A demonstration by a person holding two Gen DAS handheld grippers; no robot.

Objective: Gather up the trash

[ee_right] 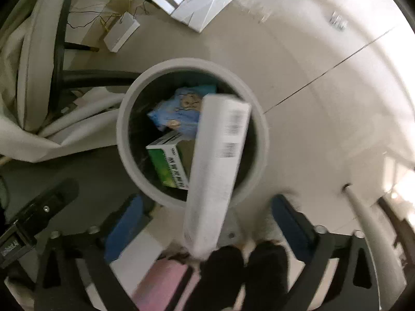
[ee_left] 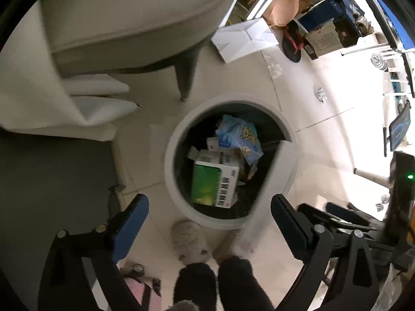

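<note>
Trash here is a white box, long, blurred and tilted over the bin, its upper end above the rim and touching neither gripper. It looks light, stiff cardboard, best pinched across its narrow faces. Inside the bin lie a green box and blue wrapper. Right gripper and left gripper are both spread wide, empty.

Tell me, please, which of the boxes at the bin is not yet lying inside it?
The long white barcoded box, blurred across the bin's rim; the green box lies inside.
</note>
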